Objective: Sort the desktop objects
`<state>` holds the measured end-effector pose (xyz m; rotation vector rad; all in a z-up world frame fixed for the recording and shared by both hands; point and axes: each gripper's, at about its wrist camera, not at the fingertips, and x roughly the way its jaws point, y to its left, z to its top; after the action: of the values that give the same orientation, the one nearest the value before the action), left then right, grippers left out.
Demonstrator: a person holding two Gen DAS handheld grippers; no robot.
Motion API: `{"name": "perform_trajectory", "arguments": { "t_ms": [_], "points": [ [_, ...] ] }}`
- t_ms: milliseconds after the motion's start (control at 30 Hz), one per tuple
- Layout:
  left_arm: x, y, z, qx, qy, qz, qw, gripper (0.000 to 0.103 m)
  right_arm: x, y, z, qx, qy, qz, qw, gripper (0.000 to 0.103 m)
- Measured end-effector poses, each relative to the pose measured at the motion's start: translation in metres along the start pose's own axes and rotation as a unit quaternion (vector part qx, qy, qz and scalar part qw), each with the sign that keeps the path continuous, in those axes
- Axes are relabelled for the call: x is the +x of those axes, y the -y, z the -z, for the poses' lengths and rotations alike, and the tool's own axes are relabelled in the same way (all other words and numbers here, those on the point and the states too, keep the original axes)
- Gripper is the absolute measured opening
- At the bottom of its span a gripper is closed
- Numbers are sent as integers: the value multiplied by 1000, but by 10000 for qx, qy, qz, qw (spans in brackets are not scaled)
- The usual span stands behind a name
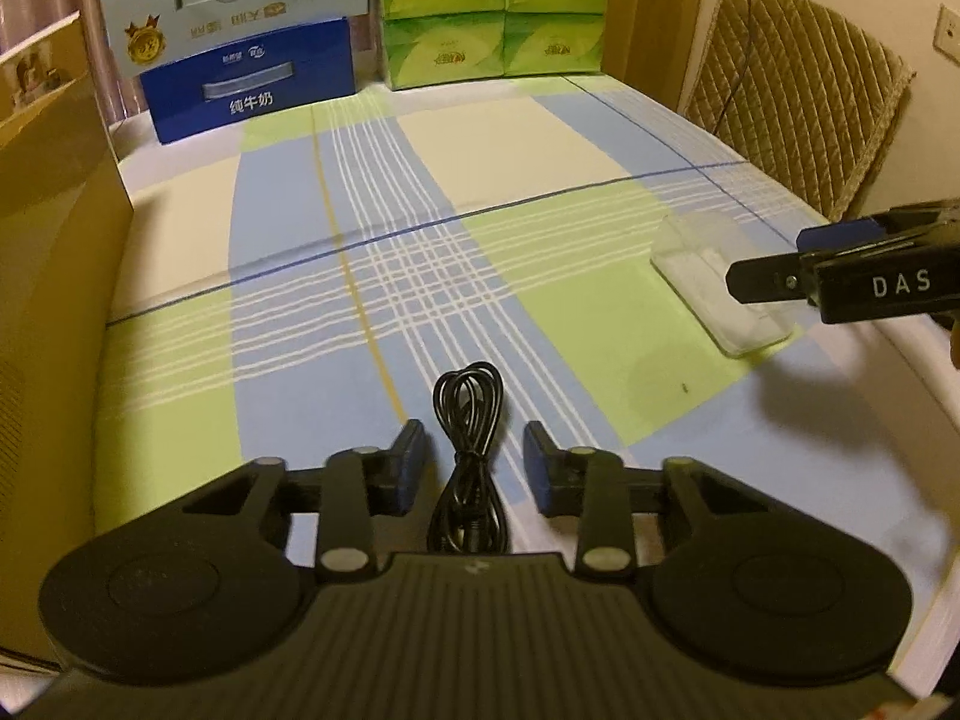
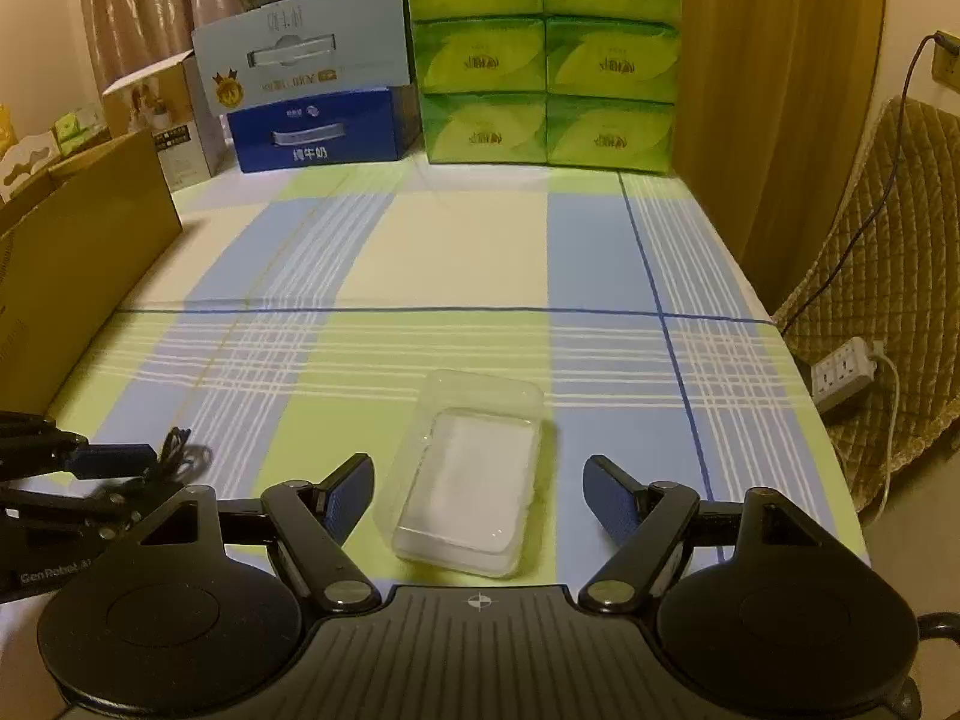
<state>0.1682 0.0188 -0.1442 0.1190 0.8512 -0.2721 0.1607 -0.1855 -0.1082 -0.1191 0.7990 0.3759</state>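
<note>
Coiled black cable point(image 1: 470, 450) between left gripper point(image 1: 474, 456) pads, untouched, jaws parted. Clear plastic box point(image 2: 468, 474) ahead of spread, empty right gripper point(image 2: 477, 498). Risks: loops springing loose on pinch; slick box skidding away.

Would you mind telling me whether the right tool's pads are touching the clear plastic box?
Apart. The right wrist view shows tablecloth between each pad and the clear plastic box.

The left gripper point(image 1: 474, 456) stands parted around a coiled black cable point(image 1: 470, 420) on the checked cloth point(image 1: 540, 144), pads clear of it. The right gripper point(image 1: 774, 264) hovers over a clear box point(image 1: 708, 276).
</note>
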Motion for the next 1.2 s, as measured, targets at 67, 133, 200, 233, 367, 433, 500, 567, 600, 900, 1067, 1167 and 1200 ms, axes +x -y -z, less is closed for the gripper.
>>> {"name": "perform_trajectory", "arguments": {
  "t_ms": [67, 133, 200, 233, 367, 433, 500, 567, 600, 900, 1067, 1167, 1200],
  "points": [
    [-1, 1, 0, 42, -28, 11, 10000, 12, 1, -1, 0, -23, -12, 4, 10000, 75],
    [-2, 2, 0, 61, -42, -21, 10000, 12, 1, -2, 1, -93, -40, 5, 9999, 76],
    [-5, 1, 0, 31, 1, -23, 10000, 11, 2, -4, 1, -138, -58, -1, 9999, 76],
    [-7, 1, -1, 35, 35, -12, 10000, 11, 3, -5, 1, -154, -67, 3, 9999, 76],
    [-10, 0, -3, 1, 92, 24, 10000, 11, 7, -8, 2, -220, -115, 28, 9997, 77],
    [-9, -1, -4, -25, 89, 45, 9999, 11, 10, -10, 2, -277, -139, 43, 9995, 77],
    [-8, -1, -4, -55, 87, 51, 9999, 11, 11, -12, 3, -335, -167, 53, 9993, 77],
    [-7, -2, -3, -129, 76, 69, 9999, 11, 13, -14, 3, -384, -206, 68, 9990, 77],
    [-5, -3, -3, -180, 66, 80, 9998, 11, 14, -15, 3, -396, -218, 83, 9989, 77],
    [-1, -5, 1, -260, 48, -22, 9996, 21, 14, -15, 2, -330, -235, 90, 9991, 77],
    [5, -3, -1, -219, 199, -114, 9995, 21, 14, -16, 2, -349, -231, 75, 9991, 77],
    [8, 0, -3, -137, 215, -171, 9995, 21, 14, -14, 1, -300, -228, 80, 9993, 77],
    [8, 0, -3, -129, 205, -176, 9996, 20, 14, -14, 2, -291, -218, 86, 9993, 77]
  ]
}}
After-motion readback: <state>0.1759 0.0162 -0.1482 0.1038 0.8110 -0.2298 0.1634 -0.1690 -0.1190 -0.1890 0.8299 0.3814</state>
